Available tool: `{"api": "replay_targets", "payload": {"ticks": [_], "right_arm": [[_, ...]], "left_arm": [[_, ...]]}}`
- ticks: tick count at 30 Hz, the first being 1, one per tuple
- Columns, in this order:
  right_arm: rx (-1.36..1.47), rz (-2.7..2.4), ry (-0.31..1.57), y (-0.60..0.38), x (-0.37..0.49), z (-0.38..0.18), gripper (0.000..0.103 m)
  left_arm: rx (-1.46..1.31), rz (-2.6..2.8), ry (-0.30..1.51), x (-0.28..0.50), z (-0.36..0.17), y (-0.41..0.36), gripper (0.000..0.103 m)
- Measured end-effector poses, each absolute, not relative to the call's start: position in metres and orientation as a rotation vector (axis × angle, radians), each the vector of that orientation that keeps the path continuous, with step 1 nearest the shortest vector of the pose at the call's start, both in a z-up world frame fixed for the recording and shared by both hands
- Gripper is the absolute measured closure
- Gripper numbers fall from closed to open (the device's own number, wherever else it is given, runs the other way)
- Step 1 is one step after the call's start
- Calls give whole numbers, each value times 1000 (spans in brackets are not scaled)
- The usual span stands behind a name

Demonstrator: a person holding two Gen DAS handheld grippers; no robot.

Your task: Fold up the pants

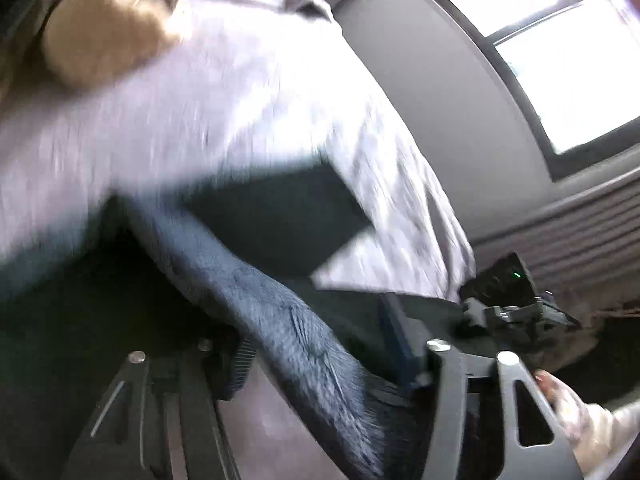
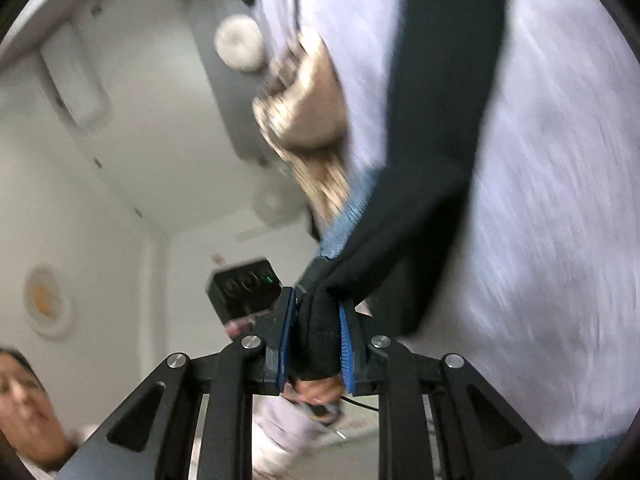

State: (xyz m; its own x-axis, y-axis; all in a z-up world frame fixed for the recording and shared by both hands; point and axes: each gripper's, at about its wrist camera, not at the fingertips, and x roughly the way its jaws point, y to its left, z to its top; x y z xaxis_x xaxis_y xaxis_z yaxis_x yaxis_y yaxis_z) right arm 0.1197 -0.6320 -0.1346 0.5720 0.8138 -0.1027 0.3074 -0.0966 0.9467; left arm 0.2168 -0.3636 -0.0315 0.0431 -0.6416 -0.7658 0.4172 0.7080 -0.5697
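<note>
The pants are dark, with a blue-grey fleecy inner side, and hang in the air between both grippers. In the left wrist view my left gripper has its blue pads on either side of the fleecy cloth and is shut on it. The right gripper shows at the right of that view. In the right wrist view my right gripper is shut on a bunched dark edge of the pants, which stretch up and away. The left gripper's body shows just left of it. Both views are blurred.
The person holding the grippers fills much of both views in a pale lilac top. A window and a grey wall are at the right of the left view. A second person's face is at the lower left of the right view.
</note>
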Motion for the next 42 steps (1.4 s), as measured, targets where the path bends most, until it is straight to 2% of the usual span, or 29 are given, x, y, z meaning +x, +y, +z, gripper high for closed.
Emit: {"api": "replay_targets", "payload": {"ticks": [1, 4, 7, 9, 10, 11, 15, 17, 20, 23, 24, 25, 26, 30, 33, 35, 38, 42], "right_arm": [[1682, 539, 923, -641, 130, -134, 81], [1681, 441, 886, -675, 163, -142, 80], [1649, 295, 928, -700, 191, -159, 75], [1575, 212, 1008, -709, 210, -168, 48], [1512, 159, 1040, -714, 218, -168, 23], [1475, 128, 1040, -718, 220, -166, 17], [1379, 122, 986, -743, 211, -154, 19], [1323, 123, 1017, -739, 211, -150, 31], [1201, 139, 1110, -735, 205, -161, 40], [1139, 127, 1179, -722, 214, -186, 43], [1144, 117, 1211, -714, 220, -199, 49], [1147, 105, 1229, -715, 219, -207, 82], [1159, 88, 1257, -710, 225, -216, 95], [1099, 122, 1230, -710, 219, -192, 95], [977, 98, 1345, -705, 215, -210, 95], [987, 108, 1344, -706, 214, -215, 94], [947, 50, 1355, -713, 207, -201, 79], [772, 32, 1219, -708, 194, -142, 79]], "left_arm": [[-187, -779, 1268, 231, -29, -373, 23], [-138, -697, 1225, 265, -26, -394, 23], [-133, -632, 1200, 280, -24, -395, 23], [-125, -581, 1194, 280, -27, -390, 23], [-124, -560, 1195, 278, -32, -386, 23], [-129, -534, 1198, 279, -32, -377, 23], [-150, -412, 1198, 274, -36, -340, 23], [-130, -350, 1211, 267, -43, -328, 23], [-108, -265, 1255, 247, -64, -311, 23], [-118, -212, 1306, 225, -84, -299, 23], [-123, -191, 1329, 216, -91, -293, 23], [-124, -175, 1345, 210, -94, -289, 23], [-127, -157, 1358, 203, -97, -284, 23], [-113, -103, 1371, 181, -106, -259, 23], [-110, -52, 1417, 175, -119, -246, 23], [-102, -28, 1421, 172, -120, -238, 23], [-97, -8, 1380, 172, -109, -229, 23], [-95, 4, 1305, 184, -98, -228, 23]]}}
